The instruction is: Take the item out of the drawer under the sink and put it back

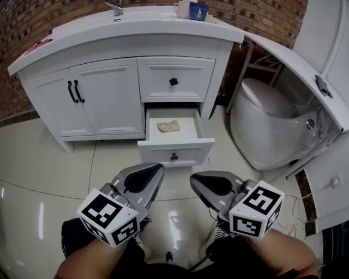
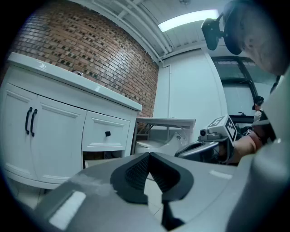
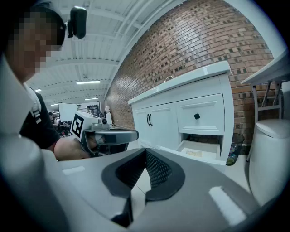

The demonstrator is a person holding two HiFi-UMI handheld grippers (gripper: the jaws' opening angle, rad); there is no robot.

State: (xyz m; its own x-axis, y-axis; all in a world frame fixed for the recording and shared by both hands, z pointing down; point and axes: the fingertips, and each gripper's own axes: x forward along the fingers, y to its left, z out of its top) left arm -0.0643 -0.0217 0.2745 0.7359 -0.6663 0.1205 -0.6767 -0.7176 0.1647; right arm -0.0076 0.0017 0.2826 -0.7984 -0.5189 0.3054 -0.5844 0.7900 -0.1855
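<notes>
Both sets of fingers are clenched on nothing. I hold the left gripper (image 2: 148, 156) and right gripper (image 3: 145, 153) short of the open drawer (image 1: 158, 150), where the item (image 1: 168, 126) lies (seemingly not yet taken).

A red-brown brick wall (image 1: 262, 16) runs behind a white vanity cabinet (image 1: 103, 103) with a curved white countertop (image 1: 136, 27) and two panelled doors that carry black bar handles (image 1: 75, 91). A rounded white toilet (image 1: 267, 131) stands just to the cabinet's right. The glossy cream tiled floor (image 1: 38, 180), crossed by thin dark joints, throws back soft glare, and overhead a white ribbed ceiling (image 2: 136, 18) carries a long bright strip light (image 2: 190, 19).
</notes>
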